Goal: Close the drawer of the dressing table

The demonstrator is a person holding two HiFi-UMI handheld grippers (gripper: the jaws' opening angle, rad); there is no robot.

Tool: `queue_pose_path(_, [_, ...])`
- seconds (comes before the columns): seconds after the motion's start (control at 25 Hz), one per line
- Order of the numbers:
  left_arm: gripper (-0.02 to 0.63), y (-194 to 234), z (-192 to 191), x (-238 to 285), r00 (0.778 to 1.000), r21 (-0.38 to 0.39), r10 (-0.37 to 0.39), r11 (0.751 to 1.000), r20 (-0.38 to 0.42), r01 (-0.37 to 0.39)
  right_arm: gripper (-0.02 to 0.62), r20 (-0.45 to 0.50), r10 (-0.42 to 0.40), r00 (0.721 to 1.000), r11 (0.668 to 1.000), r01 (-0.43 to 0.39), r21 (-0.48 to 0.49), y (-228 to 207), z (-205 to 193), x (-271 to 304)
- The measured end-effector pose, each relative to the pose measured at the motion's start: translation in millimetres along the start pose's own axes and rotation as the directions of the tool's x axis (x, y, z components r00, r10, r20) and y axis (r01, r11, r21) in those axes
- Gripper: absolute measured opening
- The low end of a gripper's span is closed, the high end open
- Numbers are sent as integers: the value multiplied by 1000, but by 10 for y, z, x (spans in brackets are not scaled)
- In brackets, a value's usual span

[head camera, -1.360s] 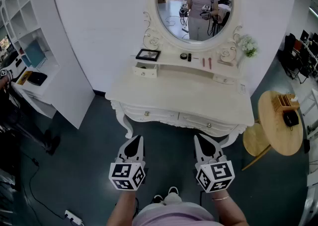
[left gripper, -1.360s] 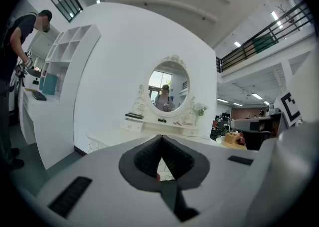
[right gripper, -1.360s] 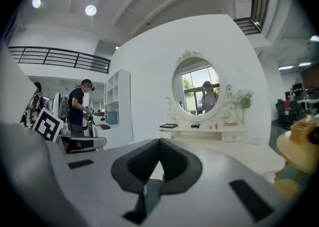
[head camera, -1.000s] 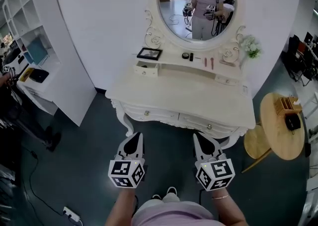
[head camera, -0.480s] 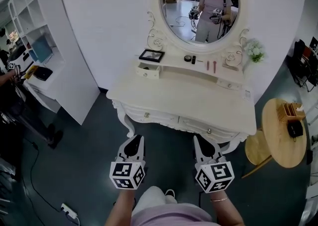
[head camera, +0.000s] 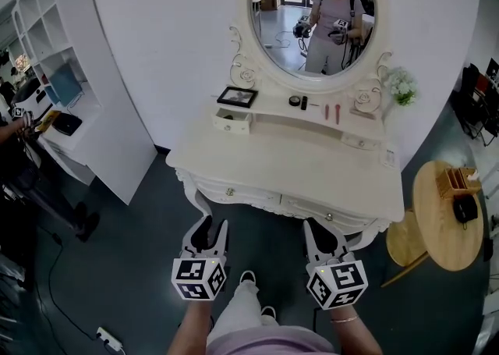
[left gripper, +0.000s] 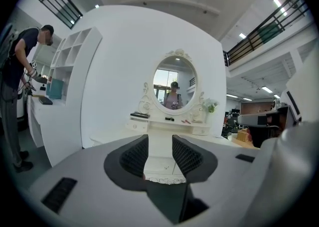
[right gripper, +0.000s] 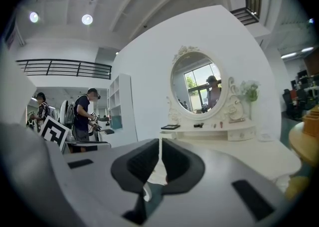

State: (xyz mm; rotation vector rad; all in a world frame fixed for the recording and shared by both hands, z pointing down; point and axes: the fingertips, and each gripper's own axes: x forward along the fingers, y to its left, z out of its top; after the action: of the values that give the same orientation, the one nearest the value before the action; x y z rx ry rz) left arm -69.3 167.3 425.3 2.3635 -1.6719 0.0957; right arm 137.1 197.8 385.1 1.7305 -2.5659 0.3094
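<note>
Drawer (head camera: 231, 121) at dressing table (head camera: 288, 160) upper left, pulled out; contents unclear.

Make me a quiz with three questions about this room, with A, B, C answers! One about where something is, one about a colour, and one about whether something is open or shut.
1. Where are the flowers next to the mirror?
A. at its left
B. at its right
C. below it, on the floor

2. What colour is the round table?
A. blue
B. light brown
C. black

3. How is the small drawer under the picture frame?
A. pulled out
B. pushed all the way in
C. taken off and lying on the floor

Answers:
1 B: the flowers stand by the mirror's right edge.
2 B: its top is pale wood.
3 A: the drawer's front sticks out past the shelf it sits in.
</note>
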Motion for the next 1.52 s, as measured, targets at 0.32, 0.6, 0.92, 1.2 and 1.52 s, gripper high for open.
queue_pose_path(0.32, [190,356,9,524,1000,-6,17,1000,-22,-17,6,-24,-7,1000,1000,7,4,-111,-25,565])
queue_pose_path(0.6, [223,816,116,1191,999,-16,22,1000,-33,-23,6,-40,-20,999,1000,20,2,-243,26,1326])
queue_pose_path(0.92, [227,1210,332,1971,999,-1,-6,1000,-53,6,6,-37,-73,997,997,73,1,-411,210,2084])
queue_pose_path(1.2, [227,1474,467,2519,997,5,-45,999,-66,46,6,-36,-120,992,993,120,-3,-472,320,2573])
queue_pose_path(1.52, [227,1647,438,2921,992,21,-76,997,-100,78,6,-39,-149,988,989,149,-6,-476,348,2942])
